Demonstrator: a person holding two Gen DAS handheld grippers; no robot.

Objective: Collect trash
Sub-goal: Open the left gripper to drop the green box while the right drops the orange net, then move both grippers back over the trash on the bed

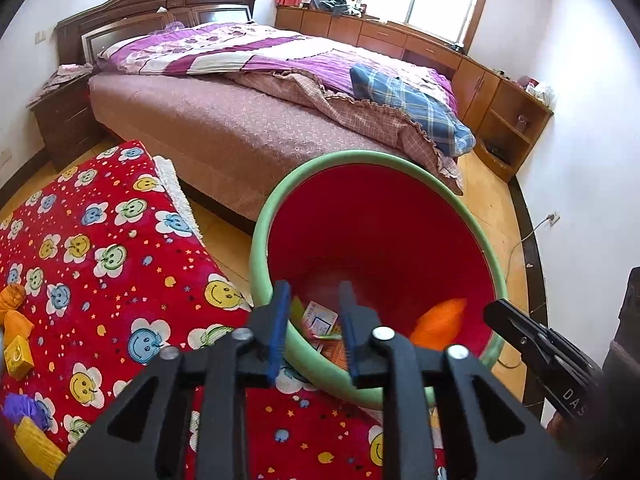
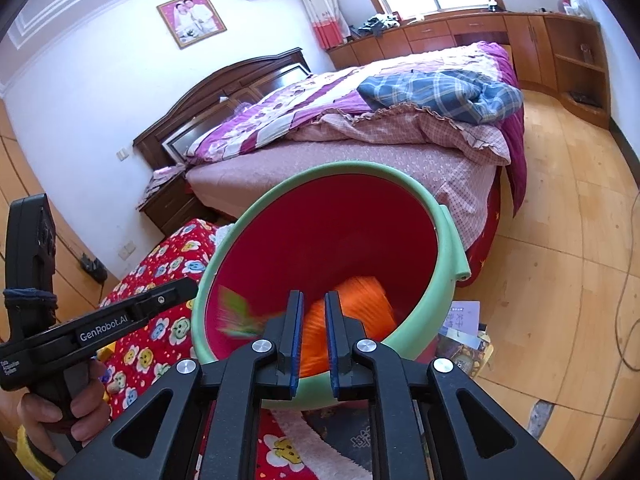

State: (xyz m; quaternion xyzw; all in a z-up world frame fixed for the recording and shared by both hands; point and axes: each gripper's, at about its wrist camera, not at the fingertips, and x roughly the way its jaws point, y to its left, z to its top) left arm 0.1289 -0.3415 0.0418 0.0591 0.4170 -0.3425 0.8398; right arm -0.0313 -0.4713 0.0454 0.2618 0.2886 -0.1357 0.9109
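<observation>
A red bin with a green rim (image 1: 276,208) (image 2: 444,240) is tilted toward both cameras, beside a red smiley blanket (image 1: 100,248). Inside it lie paper scraps (image 1: 320,320) and an orange wad (image 1: 440,320) (image 2: 360,300); the wad looks blurred in the right wrist view. My left gripper (image 1: 314,292) is open, its fingers astride the bin's near rim. My right gripper (image 2: 313,300) is open a little and empty, just over the rim above the orange wad. More trash lies on the blanket at the left: orange wads (image 1: 14,300), a yellow box (image 1: 18,356), a purple scrap (image 1: 24,408).
A large bed (image 1: 240,112) stands behind the bin. A nightstand (image 1: 64,116) is at the left, wooden cabinets (image 1: 500,96) along the right wall. Books and papers (image 2: 464,332) lie on the wooden floor by the bin. A cable (image 2: 624,320) trails at the right.
</observation>
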